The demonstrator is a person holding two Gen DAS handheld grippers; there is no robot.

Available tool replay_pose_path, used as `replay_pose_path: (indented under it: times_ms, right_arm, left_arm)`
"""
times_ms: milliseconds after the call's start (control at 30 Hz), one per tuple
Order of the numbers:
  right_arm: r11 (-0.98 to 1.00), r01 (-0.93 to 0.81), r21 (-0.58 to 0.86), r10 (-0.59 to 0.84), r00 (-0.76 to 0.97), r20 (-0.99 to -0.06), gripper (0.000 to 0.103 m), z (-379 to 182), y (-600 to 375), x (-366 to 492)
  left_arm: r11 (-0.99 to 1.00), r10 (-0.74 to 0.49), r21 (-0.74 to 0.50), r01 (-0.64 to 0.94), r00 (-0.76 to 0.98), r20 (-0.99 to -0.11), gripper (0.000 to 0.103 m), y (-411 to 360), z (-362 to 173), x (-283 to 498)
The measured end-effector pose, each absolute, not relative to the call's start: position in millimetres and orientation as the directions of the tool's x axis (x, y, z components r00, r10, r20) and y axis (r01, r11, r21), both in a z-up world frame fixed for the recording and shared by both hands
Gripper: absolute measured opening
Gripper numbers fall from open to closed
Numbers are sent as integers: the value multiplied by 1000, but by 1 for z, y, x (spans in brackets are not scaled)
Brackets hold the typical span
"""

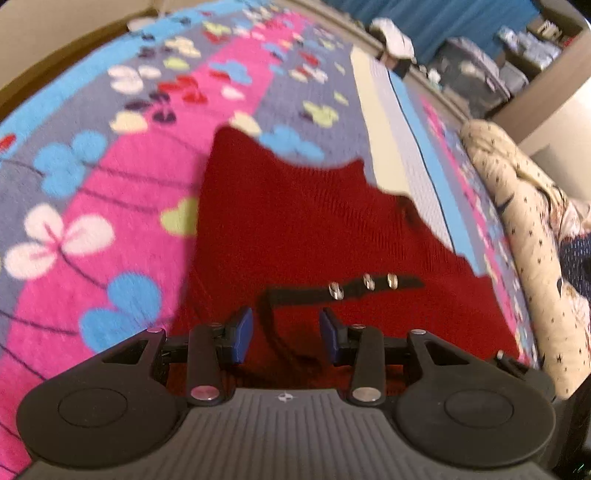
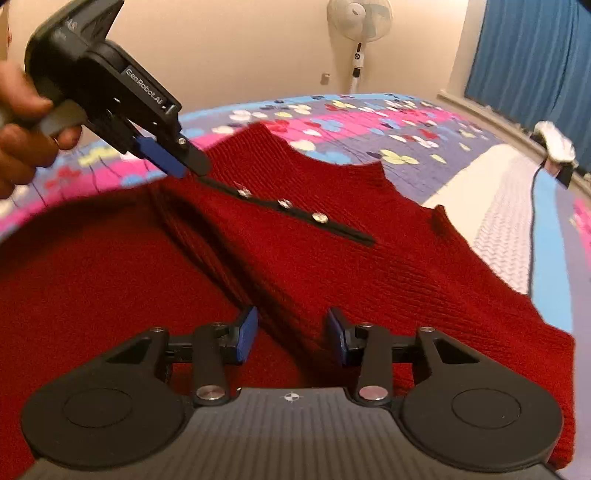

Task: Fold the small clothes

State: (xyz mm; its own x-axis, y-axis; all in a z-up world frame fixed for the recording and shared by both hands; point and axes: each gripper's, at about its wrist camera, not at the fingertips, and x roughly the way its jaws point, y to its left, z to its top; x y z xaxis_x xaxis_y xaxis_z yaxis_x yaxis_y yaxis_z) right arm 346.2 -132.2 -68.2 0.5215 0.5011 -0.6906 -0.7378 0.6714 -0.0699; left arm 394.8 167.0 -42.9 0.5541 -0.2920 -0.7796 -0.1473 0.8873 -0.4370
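1. Left wrist view: the left gripper (image 1: pixel 286 334) sits at lower centre, its blue-padded fingers (image 1: pixel 242 334) spread apart with nothing between them, poised over the red knitted garment (image 1: pixel 295 229).
2. Right wrist view: the right gripper (image 2: pixel 291 334) occupies the lower centre, its jaws likewise parted and empty above a raised fold of the knit.
3. In the same view, the left gripper appears at upper left, tilted down toward the garment, held by the person's hand (image 2: pixel 22 122) at the left edge of the frame. Its blue pads (image 2: pixel 162 158) sit just above the end of the black strip (image 2: pixel 291 210); contact cannot be confirmed.
4. Legible marking: "GenRobot.AI" in pale lettering on the black housing of the left gripper.
5. Garment: dark red ribbed knit with a scooped edge at the far side. A narrow black strip carrying three shiny round studs (image 2: pixel 283 203) runs diagonally across it. It lies spread across centre frame in both views.
6. Support surface: a fleece bedspread (image 1: pixel 92 177) in pink, grey and blue bands with a flower print, under the garment.
7. Background: a white pedestal fan (image 2: pixel 360 22) at top centre and a blue curtain (image 2: pixel 535 55) at upper right.
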Motion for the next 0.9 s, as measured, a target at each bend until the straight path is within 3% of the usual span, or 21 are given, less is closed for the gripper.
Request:
replay_pose_path:
  times_ms: [133,233,300,433,633,767,833,900]
  right_arm:
    - [679,-731,-63,502,525,-688,33,-66,-134,346]
    - [677,-734,-63,502,523,-689,31,-65,-135,347]
    - [676,-735,-60,503,519,-691,31,-65,-135,347]
    - [696,-718,2,525,506,-685,32,-60,-141,356]
    - [766,-614,194,592,553,-587,40,-36,-169,373]
    - [842,-456,288,535,643,-547,44,-28,-197,389]
    - [902,-341,263,431,699,-571,44,-28,-209,397]
    - [965,-183,185,260,727,-635,44,-32,-222,406]
  left_arm:
    - [916,-284,-390,-88,544,-789,45,151,-48,395]
    - [934,-259,-351,-66,554,-792,46,142,-48,394]
    - [943,-247,-329,-45,566,-786,25,138,-47,392]
    - [966,-223,-256,39,631,-743,14,128,-29,388]
    - [988,-114,-147,38,826,-552,14,130,11,371]
    - [991,-62,-128,-34,737,-673,22,134,-16,384]
    - [989,-26,-122,-79,731,-682,23,140,-18,385]
    - [978,-42,-176,-107,732,-681,34,148,-16,384]
